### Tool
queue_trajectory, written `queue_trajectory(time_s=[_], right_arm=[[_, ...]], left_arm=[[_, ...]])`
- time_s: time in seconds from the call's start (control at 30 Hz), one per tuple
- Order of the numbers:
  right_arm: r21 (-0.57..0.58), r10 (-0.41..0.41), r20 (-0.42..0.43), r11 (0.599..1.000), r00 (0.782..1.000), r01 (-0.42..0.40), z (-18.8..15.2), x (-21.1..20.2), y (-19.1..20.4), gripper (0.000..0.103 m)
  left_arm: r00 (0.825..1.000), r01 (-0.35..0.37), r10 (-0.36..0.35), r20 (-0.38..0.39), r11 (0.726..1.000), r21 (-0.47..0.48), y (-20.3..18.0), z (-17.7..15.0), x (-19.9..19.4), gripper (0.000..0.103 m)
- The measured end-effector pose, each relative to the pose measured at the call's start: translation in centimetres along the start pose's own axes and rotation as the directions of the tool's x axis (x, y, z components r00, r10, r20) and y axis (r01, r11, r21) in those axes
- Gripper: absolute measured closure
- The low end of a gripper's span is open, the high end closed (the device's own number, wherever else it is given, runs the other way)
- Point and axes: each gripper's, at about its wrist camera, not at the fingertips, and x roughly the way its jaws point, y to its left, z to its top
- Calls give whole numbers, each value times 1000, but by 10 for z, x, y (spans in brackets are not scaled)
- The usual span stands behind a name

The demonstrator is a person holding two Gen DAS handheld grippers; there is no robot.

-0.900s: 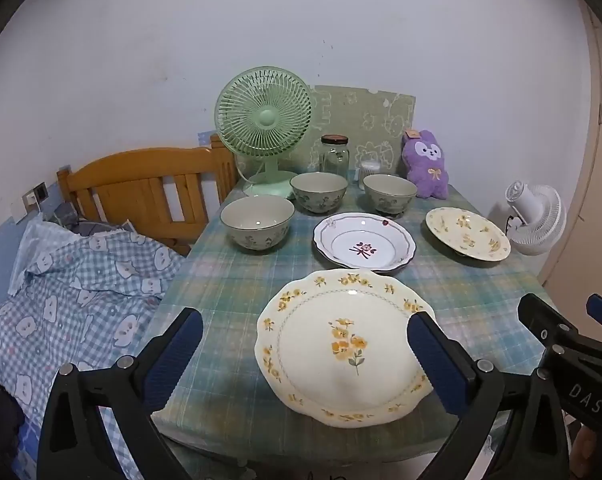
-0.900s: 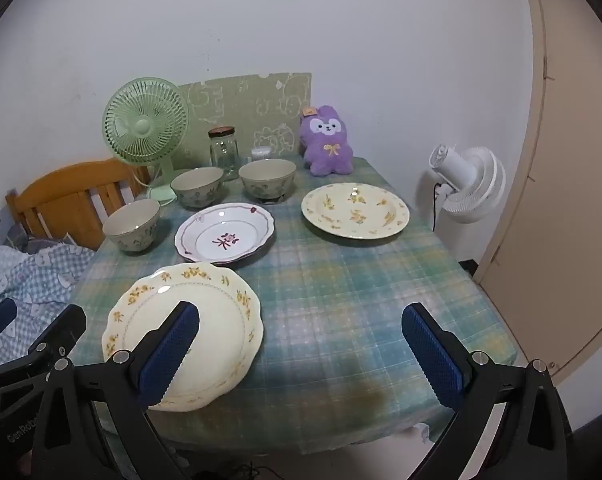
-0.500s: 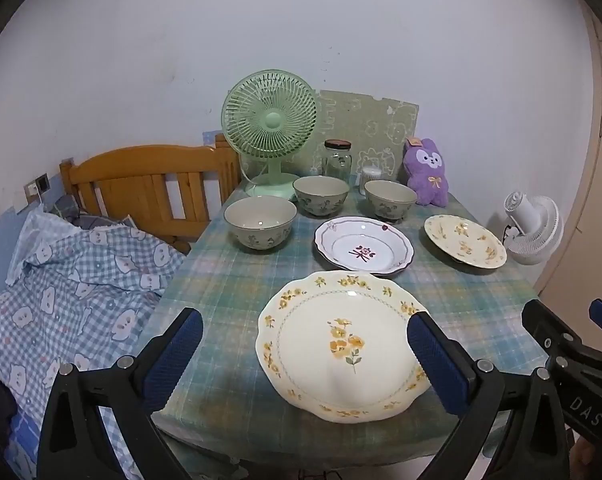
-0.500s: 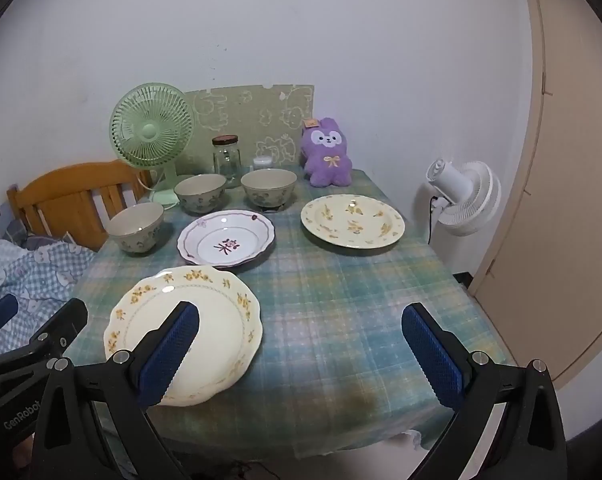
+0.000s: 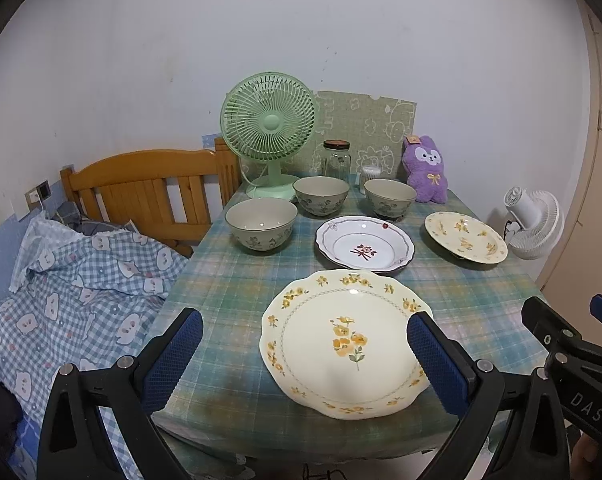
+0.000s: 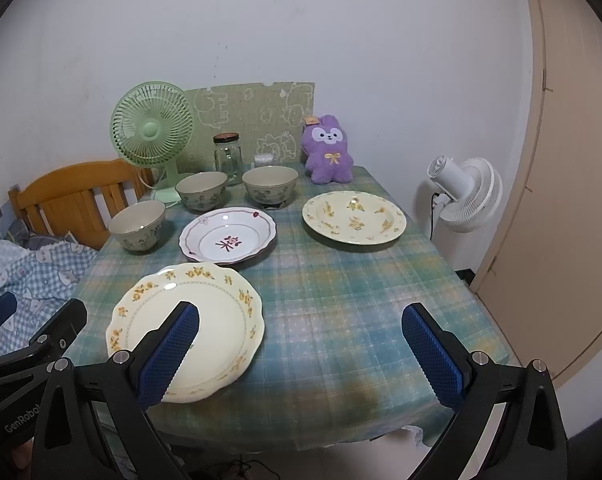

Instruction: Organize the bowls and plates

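Both the left gripper point(image 5: 305, 344) and the right gripper point(image 6: 301, 340) hang spread wide and empty above the table's near edge. The yellow-flowered plate point(image 5: 347, 342) lies just ahead of the left one; it looks glazed, stiff, slippery and breakable, so its scalloped rim seems the best hold. Farther ahead lie the red-patterned plate point(image 5: 365, 245) and a second yellow plate point(image 6: 354, 217), with three heavier-looking bowls point(image 5: 261, 229) beyond, probably best pinched across the wall.
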Motion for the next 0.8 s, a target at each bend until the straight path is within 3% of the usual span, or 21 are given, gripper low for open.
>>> queue_trajectory(time_s=[0.8], right_arm=[[17, -6, 15, 1000, 1000, 6, -1, -1, -7, 1]], left_arm=[[1000, 15, -16, 23, 1000, 19, -6, 0, 0, 2]])
